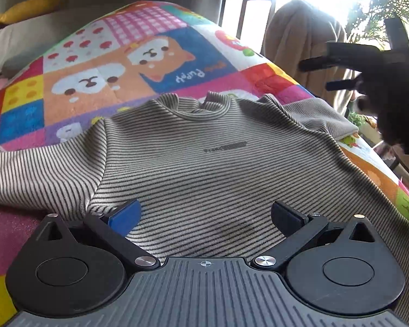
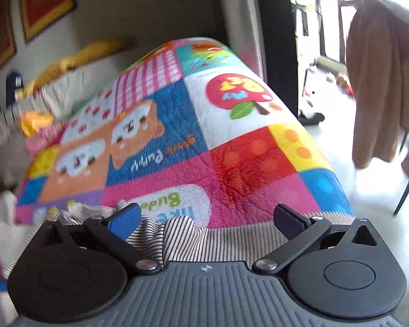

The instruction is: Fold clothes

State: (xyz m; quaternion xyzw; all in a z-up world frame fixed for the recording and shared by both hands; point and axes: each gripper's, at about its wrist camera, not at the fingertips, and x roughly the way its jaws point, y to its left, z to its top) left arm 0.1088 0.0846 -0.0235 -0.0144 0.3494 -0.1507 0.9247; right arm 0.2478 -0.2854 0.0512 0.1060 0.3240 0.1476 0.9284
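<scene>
Left gripper (image 1: 205, 218) is held nearest, jaws spread wide, nothing gripped, low over the striped sweater's (image 1: 193, 163) lower front. Sweater is laid face up, mostly flat, on a patchwork quilt (image 1: 101, 62); one sleeve (image 1: 27, 174) is spread left, neckline (image 1: 196, 106) far side. Right gripper (image 2: 207, 218) is likewise released and empty, over the shoulder end by the quilt edge. Fabric is judged soft, light, limp, not slippery; best pinched at sleeve cuff or hem corners.
</scene>
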